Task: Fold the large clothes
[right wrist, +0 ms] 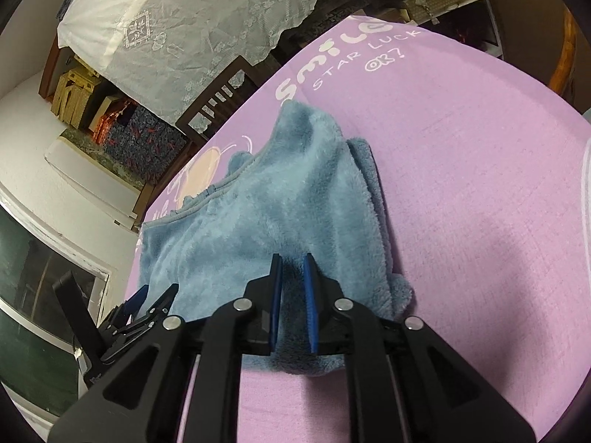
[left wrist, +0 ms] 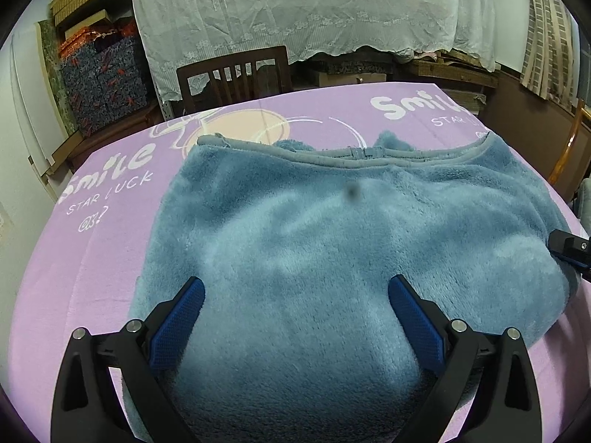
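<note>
— Where's the fleece [left wrist: 295,243]?

— Folded in a heap on the purple surface [left wrist: 74,258], below the "Smile" print.

— My left gripper [left wrist: 295,291]?

— Jaws spread wide over the near edge, gripping nothing.

— And my right gripper [right wrist: 293,269]?

— Jaws narrowly parted at the fleece's right edge; a little pile sits between, and I can't tell whether the pads pinch it.

The left gripper [left wrist: 296,288] points forward and steeply downward, its two black fingers spread wide, the blue ribbed pads [left wrist: 181,326] facing each other across a broad gap. The right gripper [right wrist: 293,264] also slants downward, rolled a little to one side. Its fingers stand close together with only a narrow slot between the blue pads [right wrist: 309,306]. In its own view, the left gripper shows at the near left, well apart from it.
</note>
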{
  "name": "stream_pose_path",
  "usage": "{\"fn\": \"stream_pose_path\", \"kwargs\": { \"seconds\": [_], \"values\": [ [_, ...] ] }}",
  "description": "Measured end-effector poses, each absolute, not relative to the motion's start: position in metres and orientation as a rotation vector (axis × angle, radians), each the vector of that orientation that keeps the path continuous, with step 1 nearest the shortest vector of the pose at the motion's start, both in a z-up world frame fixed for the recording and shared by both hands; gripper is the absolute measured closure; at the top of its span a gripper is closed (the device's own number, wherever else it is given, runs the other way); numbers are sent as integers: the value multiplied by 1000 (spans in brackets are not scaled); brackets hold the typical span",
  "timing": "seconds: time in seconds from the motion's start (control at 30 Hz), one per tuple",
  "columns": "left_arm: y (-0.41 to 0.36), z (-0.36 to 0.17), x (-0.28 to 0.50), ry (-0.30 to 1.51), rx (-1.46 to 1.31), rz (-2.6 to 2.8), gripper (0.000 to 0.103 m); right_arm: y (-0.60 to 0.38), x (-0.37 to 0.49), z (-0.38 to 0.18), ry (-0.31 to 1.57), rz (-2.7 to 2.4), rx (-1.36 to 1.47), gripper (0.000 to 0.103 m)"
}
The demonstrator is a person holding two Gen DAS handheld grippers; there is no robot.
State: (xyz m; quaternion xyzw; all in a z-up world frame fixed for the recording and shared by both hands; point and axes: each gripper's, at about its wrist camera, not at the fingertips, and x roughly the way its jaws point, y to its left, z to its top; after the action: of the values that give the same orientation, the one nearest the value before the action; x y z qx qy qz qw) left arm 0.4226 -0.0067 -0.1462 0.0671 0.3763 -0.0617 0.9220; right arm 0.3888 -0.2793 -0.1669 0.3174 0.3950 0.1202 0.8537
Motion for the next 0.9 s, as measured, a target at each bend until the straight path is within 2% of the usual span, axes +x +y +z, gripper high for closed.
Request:
{"fn": "stream_pose_path", "kwargs": {
  "seconds": [0.03,0.07,0.1,0.13,0.17,0.2,0.37,0.47,0.63,0.77,0.9],
  "values": [
    [-6,-146,422,771,135,-128,3,-279,387,-164,832,246,670,91],
    [-5,-145,422,769,127,-130,3,-279,386,-161,832,239,669,84],
    [-5,-144,422,768,120,-132,3,-279,380,-156,826,236,674,71],
    [-3,-143,422,766,110,-135,3,-278,374,-151,813,237,680,63],
    [-1,-140,421,762,88,-141,3,-277,367,-147,801,232,680,51],
    [2,-137,420,758,68,-148,3,-276,361,-143,792,223,672,48],
    [6,-115,413,751,-57,-216,3,-276,326,-139,786,193,727,47],
    [-8,-110,407,739,-16,-223,3,-276,314,-149,816,160,786,41],
    [-20,-133,413,798,61,-171,3,-267,319,-170,881,149,930,38],
    [-17,-141,416,810,62,-164,3,-255,340,-177,902,100,934,38],
    [-24,-146,415,799,117,-149,3,-262,354,-181,828,-9,988,39]
  ]
}}
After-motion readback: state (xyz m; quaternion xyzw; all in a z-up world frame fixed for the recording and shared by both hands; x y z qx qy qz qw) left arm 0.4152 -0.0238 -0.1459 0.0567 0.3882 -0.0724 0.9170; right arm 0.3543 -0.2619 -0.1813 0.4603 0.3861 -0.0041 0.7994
